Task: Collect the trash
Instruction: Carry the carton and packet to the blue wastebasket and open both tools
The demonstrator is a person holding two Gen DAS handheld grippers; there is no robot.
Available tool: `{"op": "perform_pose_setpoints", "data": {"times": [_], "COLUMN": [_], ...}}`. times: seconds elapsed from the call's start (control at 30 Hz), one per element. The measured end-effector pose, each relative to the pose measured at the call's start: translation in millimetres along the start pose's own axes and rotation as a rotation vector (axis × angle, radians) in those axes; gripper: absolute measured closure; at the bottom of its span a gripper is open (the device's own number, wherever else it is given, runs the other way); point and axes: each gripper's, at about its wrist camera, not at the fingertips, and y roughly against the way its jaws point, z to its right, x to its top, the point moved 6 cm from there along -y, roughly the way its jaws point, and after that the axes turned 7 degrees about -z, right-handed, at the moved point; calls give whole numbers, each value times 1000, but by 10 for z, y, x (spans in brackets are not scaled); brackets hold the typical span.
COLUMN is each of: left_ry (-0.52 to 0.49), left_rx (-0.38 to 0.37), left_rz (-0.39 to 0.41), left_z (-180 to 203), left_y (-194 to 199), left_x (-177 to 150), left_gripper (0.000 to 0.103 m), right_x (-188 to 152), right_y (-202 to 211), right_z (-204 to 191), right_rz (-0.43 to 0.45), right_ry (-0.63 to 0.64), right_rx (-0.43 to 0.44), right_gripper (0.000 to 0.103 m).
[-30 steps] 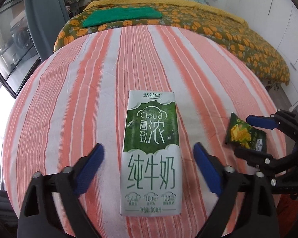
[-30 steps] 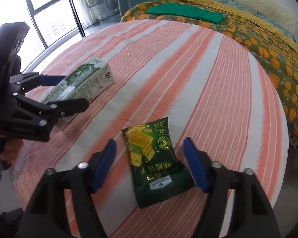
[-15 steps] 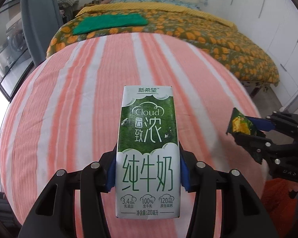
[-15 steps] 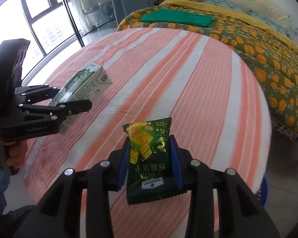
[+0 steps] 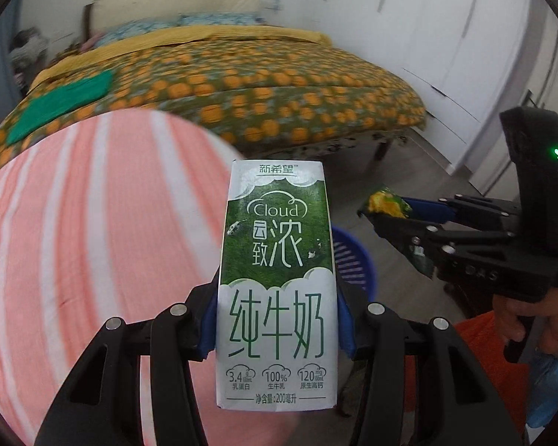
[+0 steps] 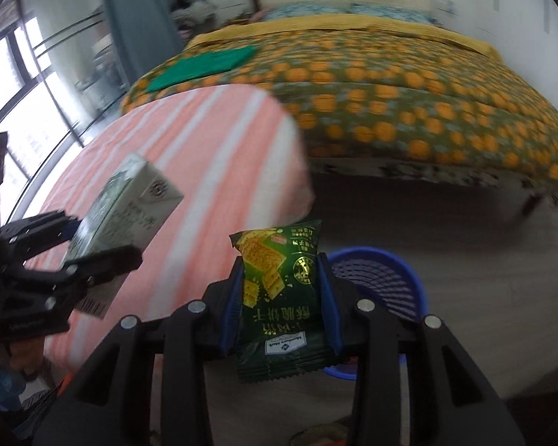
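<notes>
My left gripper (image 5: 277, 319) is shut on a green and white milk carton (image 5: 277, 278) and holds it in the air past the table's right edge. My right gripper (image 6: 280, 304) is shut on a dark green cracker packet (image 6: 279, 297), also lifted. A blue mesh waste basket (image 6: 383, 278) stands on the floor, right behind the packet; in the left wrist view the basket (image 5: 353, 260) shows behind the carton. The right gripper (image 5: 401, 219) with the packet appears at the right of the left wrist view. The left gripper (image 6: 93, 245) with the carton (image 6: 130, 200) is at the left of the right wrist view.
A round table with an orange and white striped cloth (image 5: 74, 241) is to the left. A bed with an orange-dotted green cover (image 6: 390, 85) and a folded green cloth (image 6: 200, 63) is behind. White wardrobe doors (image 5: 446, 37) stand at the right. Grey floor lies around the basket.
Both grippers closed on their items on the table, lifted them and swung right, off the table and over the floor toward the blue basket.
</notes>
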Motion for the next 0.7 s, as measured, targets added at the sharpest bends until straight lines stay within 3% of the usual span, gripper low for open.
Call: {"op": "perform_pose_setpoints", "data": {"times": [0.13, 0.3, 0.5, 0.7], "left_ry": [-31, -35, -8, 26], "left_rx": [-40, -27, 10, 49], "left_rz": [-26, -78, -172, -250], "left_z": [560, 974, 1183, 1095], "left_y": [-358, -939, -1713, -2339], "left_x": [159, 207, 107, 68], "left_gripper": [54, 54, 54, 54], "right_x": [-109, -319, -593, -707], "right_y": [58, -87, -584, -1165], "right_z": [619, 1306, 1799, 2082], "right_rz": [26, 26, -15, -66], "right_ry": [-109, -231, -319, -388], "right_rx": [-54, -110, -115, -55], "right_gripper": [66, 66, 66, 66]}}
